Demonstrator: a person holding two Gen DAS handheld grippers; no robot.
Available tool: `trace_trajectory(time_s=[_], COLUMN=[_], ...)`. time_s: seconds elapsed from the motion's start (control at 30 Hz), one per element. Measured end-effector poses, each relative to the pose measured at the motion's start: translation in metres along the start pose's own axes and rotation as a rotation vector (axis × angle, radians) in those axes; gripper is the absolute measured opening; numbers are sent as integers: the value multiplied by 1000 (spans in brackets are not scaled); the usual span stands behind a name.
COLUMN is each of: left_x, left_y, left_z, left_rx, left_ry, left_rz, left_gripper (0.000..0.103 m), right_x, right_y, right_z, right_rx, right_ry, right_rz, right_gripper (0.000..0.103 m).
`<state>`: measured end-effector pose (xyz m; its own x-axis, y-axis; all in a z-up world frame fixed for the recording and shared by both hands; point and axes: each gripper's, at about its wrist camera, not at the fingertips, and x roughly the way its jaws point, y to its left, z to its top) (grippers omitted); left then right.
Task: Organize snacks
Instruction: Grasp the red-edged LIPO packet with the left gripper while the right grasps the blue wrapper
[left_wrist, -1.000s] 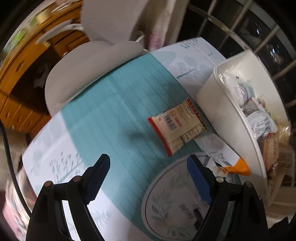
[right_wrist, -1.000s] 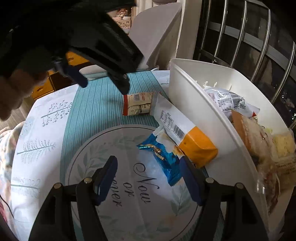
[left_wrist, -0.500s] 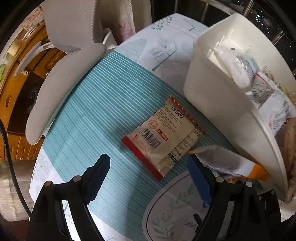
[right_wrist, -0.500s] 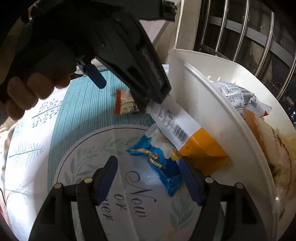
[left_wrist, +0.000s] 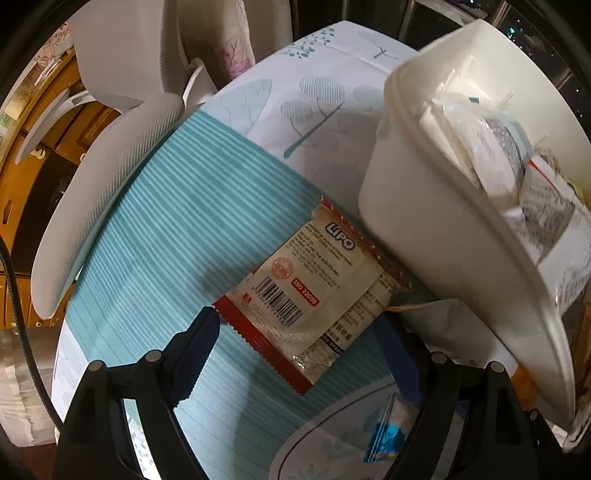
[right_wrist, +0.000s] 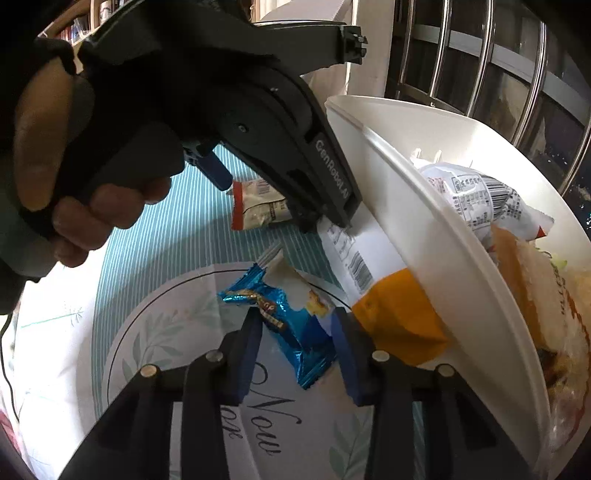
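The blue foil snack packet (right_wrist: 295, 328) lay on the printed tablecloth (right_wrist: 147, 332), on its round leaf-wreath motif, between the two fingers of the right gripper (right_wrist: 297, 350). Both blue pads were against the packet's sides, the left pad at its middle, the right pad at its edge nearest the bin. The jaws had just been closing and stood narrow, pressed on the packet. The packet's crimped upper end pointed away from the gripper, and its lower corner reached past the pads toward the camera.

Just beside the blue packet, on the bin side, a white and orange packet (right_wrist: 384, 295) leaned against the wall of the white bin (right_wrist: 443, 258). The bin held several wrapped snacks, among them a white printed wrapper (right_wrist: 487, 199).

The cream and red LIPO packet (left_wrist: 310, 295) lay flat on the teal striped band of the cloth, barcode side up, one corner close to the bin's base (left_wrist: 424, 229). The left gripper (left_wrist: 299, 332) hung over it, pointing down, jaws wide. The left finger's tip stood at the packet's red-edged corner, the right finger at its opposite long edge; whether either pad touched could not be told. In the right wrist view a hand (right_wrist: 74, 177) gripped the left gripper's handle above this packet.

A grey chair (left_wrist: 122, 155) stood beyond the table edge.
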<state>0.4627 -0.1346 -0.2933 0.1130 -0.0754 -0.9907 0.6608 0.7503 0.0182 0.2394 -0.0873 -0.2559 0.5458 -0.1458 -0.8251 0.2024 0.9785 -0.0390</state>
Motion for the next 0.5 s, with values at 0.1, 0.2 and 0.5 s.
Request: trace_trajectory(time_s=[0.1,0.2,0.5], left_x=[0,1,-6], left_y=[4,9,4], left_z=[0,-1,-13], left_rx=[-9,-43,-37], left_ry=[-13,-17,-51], left_rz=[-14,-42,-42], left_gripper=[84,83,59], right_x=[0,2,5], right_y=[-1,-2,-12], right_z=[1,3,11], right_rx=[16,46,76], right_ry=[14,48,118], right_rz=[6,17,57], right_gripper=[36,35,32])
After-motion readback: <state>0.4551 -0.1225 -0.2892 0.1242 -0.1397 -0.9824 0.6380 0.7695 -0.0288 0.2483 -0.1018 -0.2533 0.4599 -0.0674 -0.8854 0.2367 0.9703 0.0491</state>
